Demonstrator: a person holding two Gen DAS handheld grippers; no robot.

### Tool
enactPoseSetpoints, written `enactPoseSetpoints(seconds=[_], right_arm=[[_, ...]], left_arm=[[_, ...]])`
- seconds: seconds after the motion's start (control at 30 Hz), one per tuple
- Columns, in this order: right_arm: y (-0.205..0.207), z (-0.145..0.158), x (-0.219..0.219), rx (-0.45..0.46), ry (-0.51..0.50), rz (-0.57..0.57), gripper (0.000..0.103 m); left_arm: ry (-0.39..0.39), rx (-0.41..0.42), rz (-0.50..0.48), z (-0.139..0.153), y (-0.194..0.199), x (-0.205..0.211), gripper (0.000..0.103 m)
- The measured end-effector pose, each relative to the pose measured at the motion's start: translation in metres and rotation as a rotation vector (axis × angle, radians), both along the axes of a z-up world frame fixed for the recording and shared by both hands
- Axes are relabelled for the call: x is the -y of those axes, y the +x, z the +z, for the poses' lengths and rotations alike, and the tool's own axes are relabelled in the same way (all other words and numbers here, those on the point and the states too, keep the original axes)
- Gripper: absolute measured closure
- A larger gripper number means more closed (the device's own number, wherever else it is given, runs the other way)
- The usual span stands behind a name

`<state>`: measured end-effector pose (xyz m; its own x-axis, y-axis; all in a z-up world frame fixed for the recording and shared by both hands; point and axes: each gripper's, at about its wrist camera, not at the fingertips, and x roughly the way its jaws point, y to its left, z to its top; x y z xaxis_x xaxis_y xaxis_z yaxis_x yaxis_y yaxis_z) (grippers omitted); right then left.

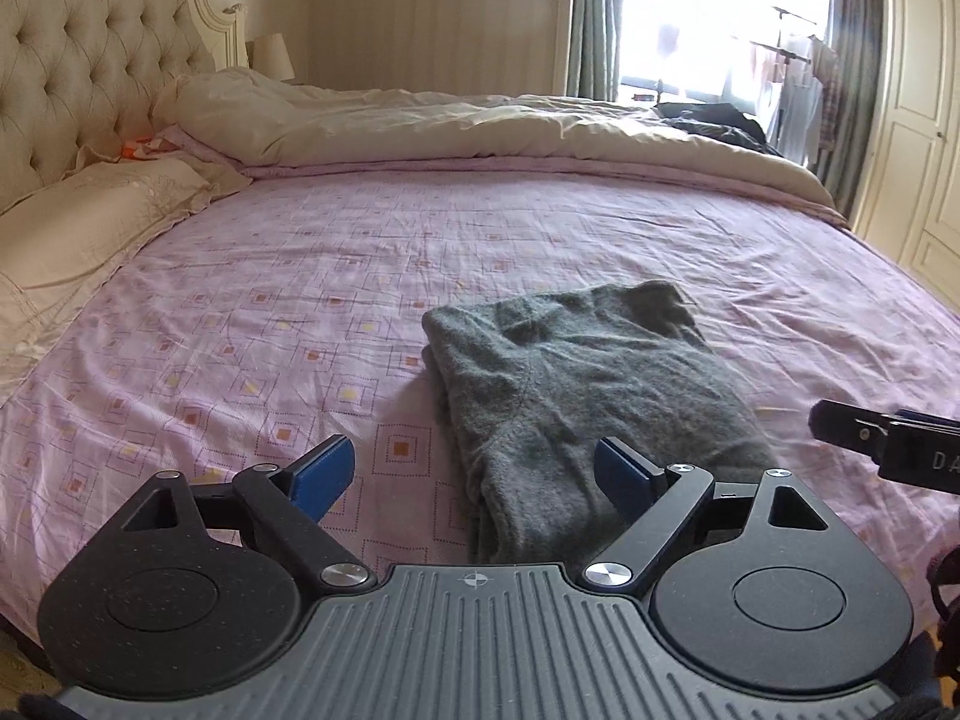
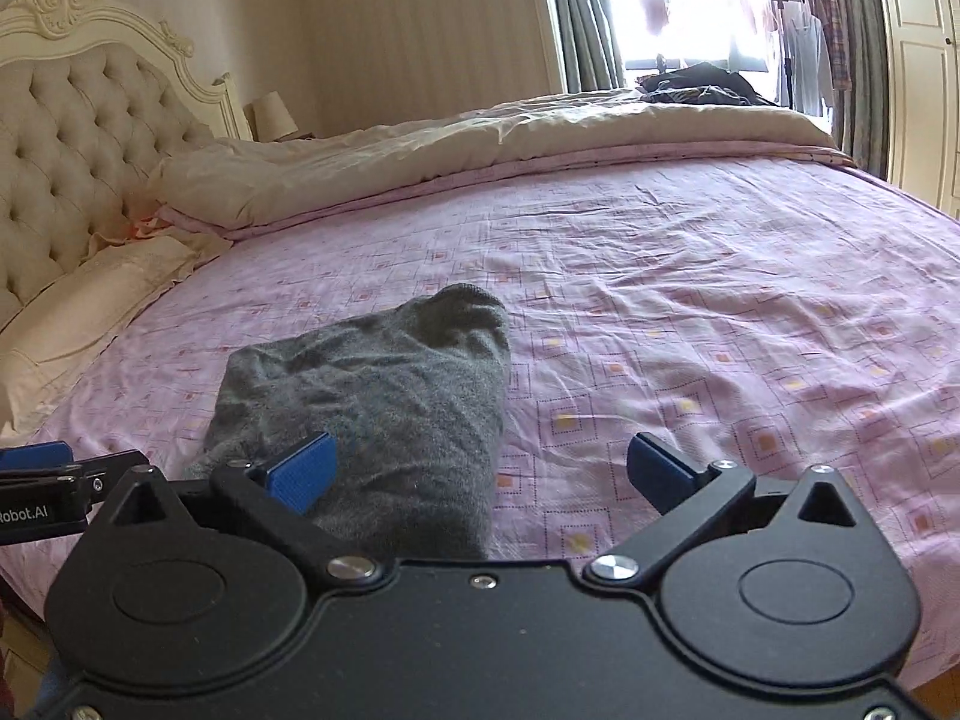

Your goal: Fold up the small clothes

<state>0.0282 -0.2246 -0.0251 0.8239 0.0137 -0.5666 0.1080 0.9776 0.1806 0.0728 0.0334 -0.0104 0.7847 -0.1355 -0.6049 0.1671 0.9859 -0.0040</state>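
Observation:
A grey knit garment (image 1: 576,396) lies folded into a long strip on the pink patterned bedsheet (image 1: 300,276). My left gripper (image 1: 474,474) is open and empty, above the garment's near left edge. In the right wrist view the garment (image 2: 384,396) lies ahead and to the left. My right gripper (image 2: 480,471) is open and empty, above the garment's near right edge. The right gripper also shows at the right edge of the left wrist view (image 1: 888,444). The left gripper shows at the left edge of the right wrist view (image 2: 42,480).
A cream duvet (image 1: 480,126) is bunched across the far side of the bed. A pillow (image 1: 78,222) and a tufted headboard (image 1: 78,48) are at the left. Dark clothes (image 2: 696,87) lie at the far corner by the window. A white wardrobe (image 1: 918,120) stands at the right.

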Motion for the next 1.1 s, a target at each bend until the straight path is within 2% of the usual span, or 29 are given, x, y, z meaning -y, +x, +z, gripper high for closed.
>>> enactPoseSetpoints(seconds=[0.3,0.4,0.57,0.83,1.1], right_arm=[[-0.021,0.011,-0.002,-0.053,-0.024,-0.021,0.000],[-0.027,0.013,-0.006,-0.053,-0.029,-0.020,0.000],[-0.034,0.016,-0.015,-0.084,-0.090,-0.081,0.000],[-0.037,0.014,-0.015,-0.110,-0.010,-0.029,0.000],[-0.039,0.012,-0.019,-0.125,-0.002,-0.014,0.000]], left_arm=[[0.073,0.012,0.030,0.010,-0.028,0.026,0.016],[0.055,-0.015,0.042,0.010,-0.032,0.026,0.016],[0.030,-0.055,0.068,0.007,-0.036,0.022,0.016],[0.055,-0.083,0.077,0.002,-0.042,0.022,0.016],[0.048,-0.113,0.073,-0.002,-0.044,0.020,0.016]])
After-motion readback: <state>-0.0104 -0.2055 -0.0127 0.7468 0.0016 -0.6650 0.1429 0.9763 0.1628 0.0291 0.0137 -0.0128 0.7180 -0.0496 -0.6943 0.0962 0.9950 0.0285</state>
